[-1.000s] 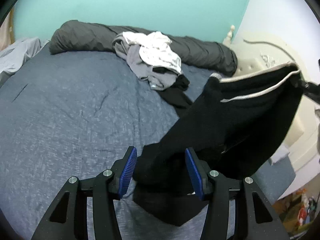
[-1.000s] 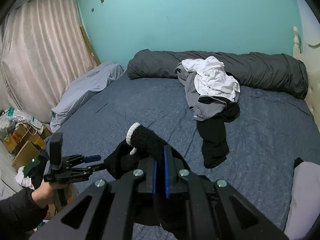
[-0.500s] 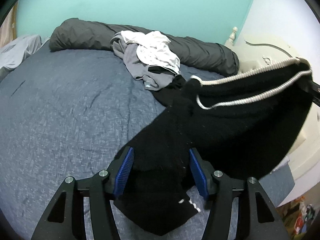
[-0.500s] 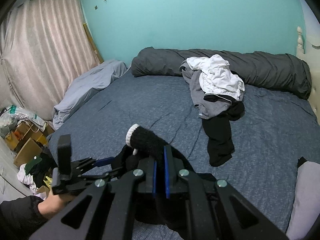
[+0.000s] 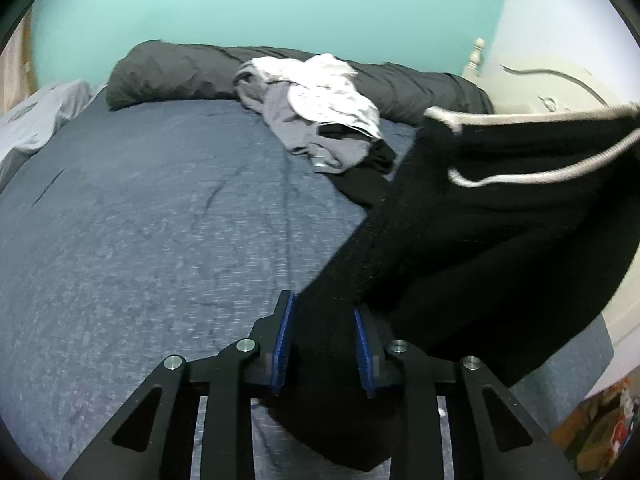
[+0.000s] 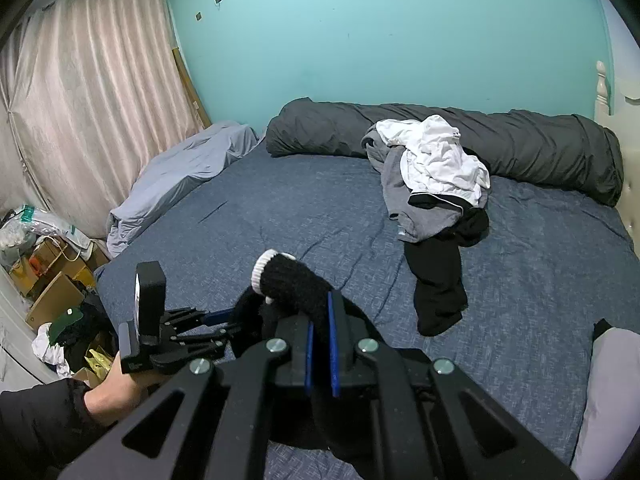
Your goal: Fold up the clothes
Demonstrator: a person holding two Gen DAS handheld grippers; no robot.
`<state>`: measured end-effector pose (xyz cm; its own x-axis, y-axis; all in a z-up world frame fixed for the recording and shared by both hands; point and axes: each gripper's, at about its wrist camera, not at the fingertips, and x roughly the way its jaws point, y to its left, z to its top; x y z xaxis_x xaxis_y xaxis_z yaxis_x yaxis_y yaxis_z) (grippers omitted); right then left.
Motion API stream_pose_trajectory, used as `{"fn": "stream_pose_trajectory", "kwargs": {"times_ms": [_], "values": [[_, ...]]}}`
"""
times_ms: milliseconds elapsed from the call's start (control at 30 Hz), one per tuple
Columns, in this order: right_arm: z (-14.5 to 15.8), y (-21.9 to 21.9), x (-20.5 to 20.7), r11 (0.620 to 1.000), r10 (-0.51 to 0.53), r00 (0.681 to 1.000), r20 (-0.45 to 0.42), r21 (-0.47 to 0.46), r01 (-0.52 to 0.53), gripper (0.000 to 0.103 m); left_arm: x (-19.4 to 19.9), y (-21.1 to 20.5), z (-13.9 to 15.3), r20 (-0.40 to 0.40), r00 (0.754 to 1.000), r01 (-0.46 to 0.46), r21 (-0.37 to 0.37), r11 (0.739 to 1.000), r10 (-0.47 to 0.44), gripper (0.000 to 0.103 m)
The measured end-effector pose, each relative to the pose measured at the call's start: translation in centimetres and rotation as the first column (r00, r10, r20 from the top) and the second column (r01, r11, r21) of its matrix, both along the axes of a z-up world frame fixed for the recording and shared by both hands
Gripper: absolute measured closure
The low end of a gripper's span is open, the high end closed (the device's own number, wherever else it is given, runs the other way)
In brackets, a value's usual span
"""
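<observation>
A rolled dark grey duvet (image 6: 460,136) lies along the turquoise painted wall (image 6: 380,28). Pale pink pleated curtains (image 6: 88,120) hang left. Brown cardboard boxes (image 6: 52,292) sit below.

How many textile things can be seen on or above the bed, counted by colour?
Black: 2, the black garment held in the air and the black piece lying on the bed
White: 1, the white garment on top of the pile
Grey: 2, the grey garment under it and the rolled dark grey duvet
Total: 5

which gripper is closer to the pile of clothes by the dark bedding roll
Right, only slightly, as far as these views show. The right gripper faces the clothes pile across bare bed; the left gripper sits farther back.
</observation>
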<state>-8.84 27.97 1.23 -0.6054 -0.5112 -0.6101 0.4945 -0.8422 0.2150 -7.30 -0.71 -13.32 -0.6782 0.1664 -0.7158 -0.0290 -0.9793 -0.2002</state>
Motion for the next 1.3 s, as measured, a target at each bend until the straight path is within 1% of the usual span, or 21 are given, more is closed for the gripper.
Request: {"fn": "stream_pose_trajectory", "kwargs": {"times_ms": [100, 167, 433, 500, 567, 700, 833, 867, 900, 933, 1000, 1133, 1233, 1300], "values": [[-0.1, 0.1, -0.1, 1.000, -0.003, 1.000, 0.003, -0.013, 0.003, 0.097, 0.2, 0.0, -0.2, 0.003, 1.000, 0.010, 0.009, 1.000, -0.010, 0.073], [0.0, 0.0, -0.2, 1.000, -0.002, 1.000, 0.001, -0.016, 0.002, 0.097, 0.1, 0.4, -0.4, 0.007, 1.000, 0.020, 0.001, 1.000, -0.020, 0.072], [0.2, -0.4, 0.3, 1.000, 0.010, 1.000, -0.004, 0.000, -0.010, 0.097, -0.6, 2.1, -2.0, 0.030, 0.996, 0.087, 0.087, 0.992, -0.090, 0.069], [0.1, -0.1, 0.2, 1.000, 0.005, 1.000, -0.002, -0.001, -0.005, 0.097, -0.4, 2.3, -2.1, 0.030, 0.994, 0.105, 0.111, 0.988, -0.109, 0.058], [0.1, 0.3, 0.1, 1.000, -0.001, 1.000, 0.000, -0.002, 0.001, 0.097, -0.2, 2.4, -2.1, 0.022, 0.992, 0.121, 0.127, 0.984, -0.124, 0.053], [-0.1, 0.7, 0.0, 1.000, -0.009, 1.000, 0.002, -0.008, 0.009, 0.097, -0.2, 2.9, -1.7, 0.004, 0.988, 0.154, 0.125, 0.980, -0.156, 0.052], [-0.1, 0.6, -0.2, 1.000, -0.006, 1.000, 0.004, -0.010, 0.007, 0.097, -0.7, 3.7, -2.2, 0.017, 0.982, 0.184, 0.088, 0.979, -0.186, 0.052], [-0.1, 0.5, -0.2, 1.000, -0.003, 1.000, 0.003, -0.009, 0.003, 0.097, -1.0, 3.7, -2.5, 0.024, 0.982, 0.187, 0.090, 0.978, -0.190, 0.052], [-0.1, 0.4, -0.1, 1.000, 0.000, 1.000, 0.001, -0.007, 0.000, 0.097, -1.1, 3.7, -2.7, 0.030, 0.980, 0.193, 0.099, 0.976, -0.196, 0.054], [-0.1, 0.3, 0.0, 1.000, 0.004, 1.000, 0.000, -0.005, -0.004, 0.097, -1.3, 3.7, -2.9, 0.036, 0.978, 0.199, 0.108, 0.974, -0.204, 0.058], [-0.2, 0.4, 0.0, 1.000, 0.008, 1.000, 0.000, 0.001, -0.008, 0.097, -1.3, 3.7, -3.1, 0.037, 0.976, 0.211, 0.107, 0.972, -0.216, 0.088], [-0.3, 0.9, 0.1, 1.000, 0.001, 1.000, -0.002, -0.002, -0.001, 0.097, -0.7, 3.2, -2.3, 0.006, 0.976, 0.217, 0.094, 0.972, -0.219, 0.091], [-0.1, 1.6, 0.3, 1.000, -0.019, 1.000, -0.015, -0.003, 0.019, 0.097, -0.2, 1.8, -0.1, -0.049, 0.981, 0.191, 0.078, 0.979, -0.187, 0.092], [0.6, 2.3, 0.6, 0.999, -0.038, 0.998, -0.039, -0.011, 0.038, 0.097, 0.0, 0.9, 1.8, -0.088, 0.982, 0.171, 0.065, 0.983, -0.165, 0.093]]}}
